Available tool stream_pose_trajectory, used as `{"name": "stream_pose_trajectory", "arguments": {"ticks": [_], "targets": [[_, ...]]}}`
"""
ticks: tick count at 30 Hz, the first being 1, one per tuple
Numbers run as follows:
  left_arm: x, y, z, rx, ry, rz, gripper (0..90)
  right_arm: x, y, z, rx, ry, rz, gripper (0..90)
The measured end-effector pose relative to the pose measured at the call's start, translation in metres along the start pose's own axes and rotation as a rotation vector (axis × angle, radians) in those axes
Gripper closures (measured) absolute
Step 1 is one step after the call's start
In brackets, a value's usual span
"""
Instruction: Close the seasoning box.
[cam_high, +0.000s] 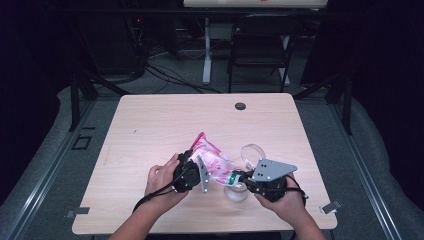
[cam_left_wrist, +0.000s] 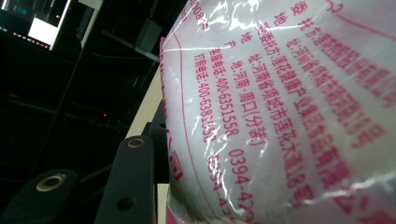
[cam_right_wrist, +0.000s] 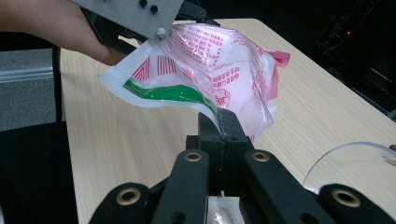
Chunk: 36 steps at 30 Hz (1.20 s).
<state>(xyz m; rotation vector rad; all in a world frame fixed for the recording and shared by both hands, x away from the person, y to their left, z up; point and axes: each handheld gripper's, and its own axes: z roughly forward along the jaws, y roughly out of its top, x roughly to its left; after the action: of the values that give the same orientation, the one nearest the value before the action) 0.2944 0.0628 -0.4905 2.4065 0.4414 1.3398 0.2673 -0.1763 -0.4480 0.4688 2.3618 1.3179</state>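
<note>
Both hands near edge of worktop (cam_high: 150, 120), plastic bag (cam_high: 212, 160) held up between them, off the surface. Right gripper (cam_high: 239, 178) clenched on the bag's near-right corner, the green-and-white printed edge; in the right gripper view the jaws meet on the film (cam_right_wrist: 219, 122). Left gripper (cam_high: 196, 172) grasps the bag's left side, jaws part-way closed around the bulk, film pressed right up against its camera (cam_left_wrist: 280, 112). Bag's long axis runs from near-right, at the right gripper, up and away to far-left, pink end (cam_high: 201, 137) pointing to the far side.

Key relation: pinched corner is the low end and hangs just over a clear glass cup (cam_high: 237, 191) standing on the worktop directly below the right gripper. Judgement: next is opening or tipping that corner into the cup, so the corner must stay above the rim.

Clear lid (cam_high: 252, 152) lies just beyond, to the right. Farther off, cable grommet (cam_high: 240, 106) near the far edge, folding chair (cam_high: 262, 42) past the worktop. Nothing in the way.
</note>
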Motion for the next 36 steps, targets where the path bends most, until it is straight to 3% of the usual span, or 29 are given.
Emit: {"name": "stream_pose_trajectory", "arguments": {"ticks": [16, 28, 36], "targets": [[-0.0041, 0.0037, 0.0007, -0.004, 0.008, 0.026, 59.5, -0.0016, -0.0039, -0.0032, 0.011, -0.004, 0.002, 90.0], [-0.0060, 0.0050, -0.0017, -0.007, 0.034, 0.056, 59.8, -0.0023, -0.0050, -0.0037, 0.008, -0.005, 0.006, 90.0], [-0.0073, 0.0064, -0.0049, -0.006, 0.071, 0.100, 60.0, -0.0033, -0.0064, -0.0037, 0.012, -0.009, 0.009, 90.0]]}}
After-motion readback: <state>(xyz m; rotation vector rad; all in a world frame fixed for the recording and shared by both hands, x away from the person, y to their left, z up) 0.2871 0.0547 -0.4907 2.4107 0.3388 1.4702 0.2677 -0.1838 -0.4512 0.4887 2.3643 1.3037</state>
